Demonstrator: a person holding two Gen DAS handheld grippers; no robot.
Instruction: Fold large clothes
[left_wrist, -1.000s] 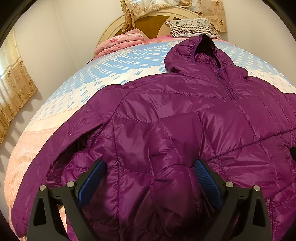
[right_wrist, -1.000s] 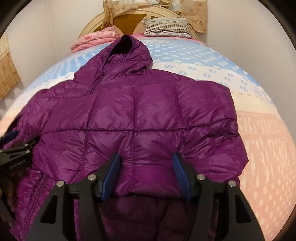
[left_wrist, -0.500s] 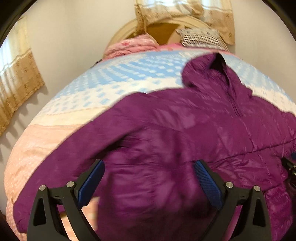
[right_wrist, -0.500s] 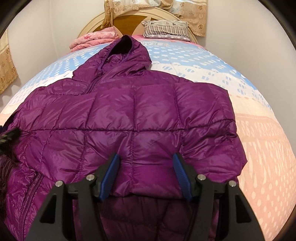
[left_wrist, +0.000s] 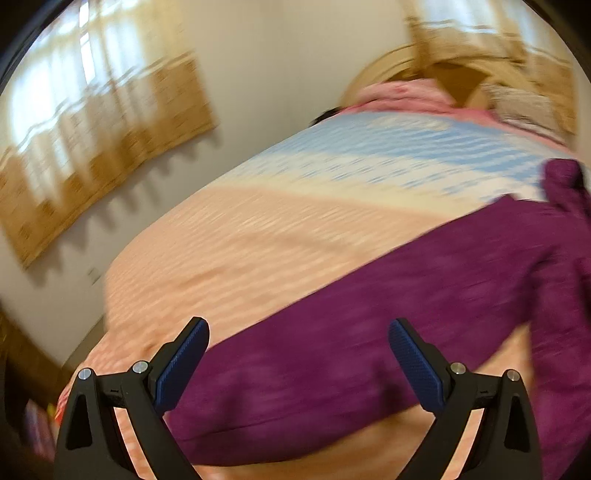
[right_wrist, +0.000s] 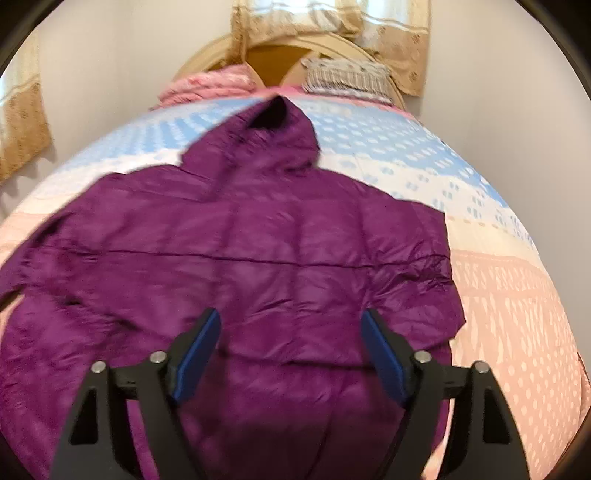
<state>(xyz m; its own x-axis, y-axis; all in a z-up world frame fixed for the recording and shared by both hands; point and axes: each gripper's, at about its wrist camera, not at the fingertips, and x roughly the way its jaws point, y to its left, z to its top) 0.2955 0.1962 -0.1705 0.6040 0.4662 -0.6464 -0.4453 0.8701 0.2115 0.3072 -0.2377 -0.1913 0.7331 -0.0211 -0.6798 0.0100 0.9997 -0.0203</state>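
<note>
Gaping wide, both grippers' fingers (left_wrist: 181, 363) (right_wrist: 197, 350) hover over the purple jacket (right_wrist: 258, 258).

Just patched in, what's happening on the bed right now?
A person with two handheld grippers is folding a purple puffer jacket spread on the bed, hood toward the headboard. Both the left gripper and right gripper are open and hold nothing. The left view looks along one outstretched sleeve; no fold is visible.

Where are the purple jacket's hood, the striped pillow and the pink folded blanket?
hood (right_wrist: 273, 136), right wrist view, on its purple fabric.
striped pillow (right_wrist: 347, 79), right wrist view, its front face.
pink folded blanket (right_wrist: 210, 88), right wrist view, its middle.
</note>
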